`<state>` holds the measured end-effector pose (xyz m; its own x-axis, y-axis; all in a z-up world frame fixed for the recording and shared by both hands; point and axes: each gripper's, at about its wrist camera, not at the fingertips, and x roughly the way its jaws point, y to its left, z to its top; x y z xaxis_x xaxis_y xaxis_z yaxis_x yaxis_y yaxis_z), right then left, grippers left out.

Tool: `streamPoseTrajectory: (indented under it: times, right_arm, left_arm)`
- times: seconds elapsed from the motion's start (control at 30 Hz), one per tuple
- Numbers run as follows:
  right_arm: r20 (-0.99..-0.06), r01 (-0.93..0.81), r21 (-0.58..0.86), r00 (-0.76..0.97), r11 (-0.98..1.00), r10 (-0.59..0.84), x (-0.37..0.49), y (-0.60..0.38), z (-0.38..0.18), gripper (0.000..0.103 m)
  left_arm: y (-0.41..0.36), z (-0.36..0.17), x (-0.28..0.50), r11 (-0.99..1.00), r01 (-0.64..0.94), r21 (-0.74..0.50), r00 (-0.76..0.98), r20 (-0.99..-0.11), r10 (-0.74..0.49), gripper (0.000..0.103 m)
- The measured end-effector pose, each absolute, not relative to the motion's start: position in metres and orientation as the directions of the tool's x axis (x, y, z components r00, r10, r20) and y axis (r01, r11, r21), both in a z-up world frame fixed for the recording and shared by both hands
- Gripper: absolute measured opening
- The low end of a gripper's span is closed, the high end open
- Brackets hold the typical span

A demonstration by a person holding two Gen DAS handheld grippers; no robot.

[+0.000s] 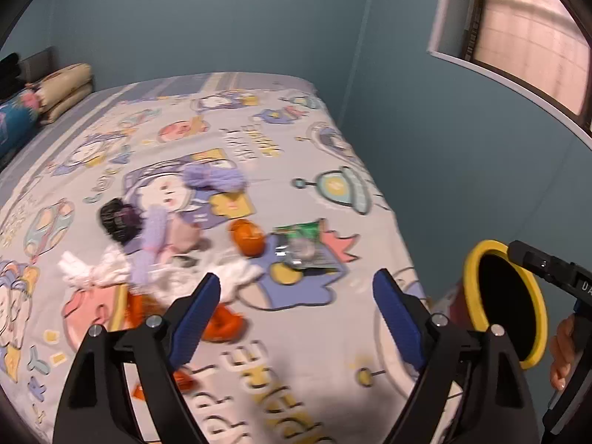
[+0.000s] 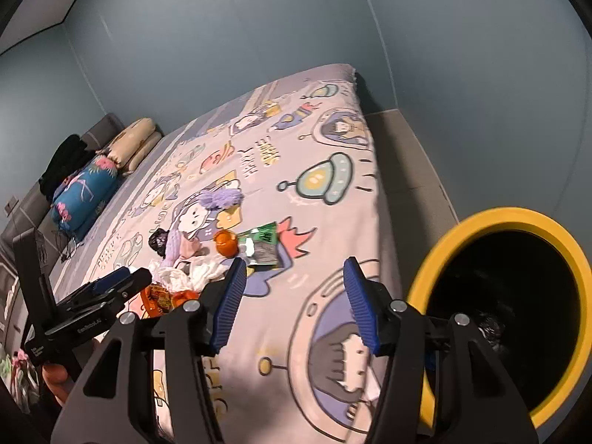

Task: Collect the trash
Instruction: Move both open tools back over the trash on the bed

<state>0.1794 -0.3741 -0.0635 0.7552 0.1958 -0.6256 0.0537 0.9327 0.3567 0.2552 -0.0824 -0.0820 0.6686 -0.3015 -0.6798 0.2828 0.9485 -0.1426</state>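
Left to right across the bed point(image 1: 303, 340): a black item point(image 1: 117, 220), purple cloth point(image 1: 151, 244), and crumpled white tissue point(image 1: 96, 272) lie in a heap. Just nearer, orange wrappers point(image 1: 222, 323) sit partly behind the left gripper's point(image 1: 296, 316) left finger. That gripper is spread wide, holding nothing, poised over the sheet just short of the heap. Beyond it lie an orange point(image 1: 247, 237) and, touching it on the right, a green packet point(image 1: 305, 249). The right gripper point(image 2: 294, 303) is likewise released and empty, over the bed edge, well short of the packet point(image 2: 261, 246). Farthest right, off the bed, stands the yellow-rimmed bin point(image 2: 462, 244), dark inside, close beside the right gripper.
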Motion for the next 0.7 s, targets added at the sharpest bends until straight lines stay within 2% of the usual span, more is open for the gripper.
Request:
streamPoseTrajectory:
  times: [0.37, 0.7]
  right_arm:
    - [-0.652, -0.004, 0.348, 0.717, 0.937, 0.245, 0.218, -0.318, -0.077, 0.057]
    - [-0.706, -0.017, 0.305, 0.667, 0.952, 0.238, 0.263, -0.282, -0.108, 0.063]
  left_arm:
    - [0.003, -0.109, 0.259, 0.982, 0.122, -0.144, 0.670, -0.718, -0.189, 0.084]
    - [0.041, -0.145, 0.263, 0.990, 0.045, -0.135, 0.646, -0.752, -0.132, 0.084]
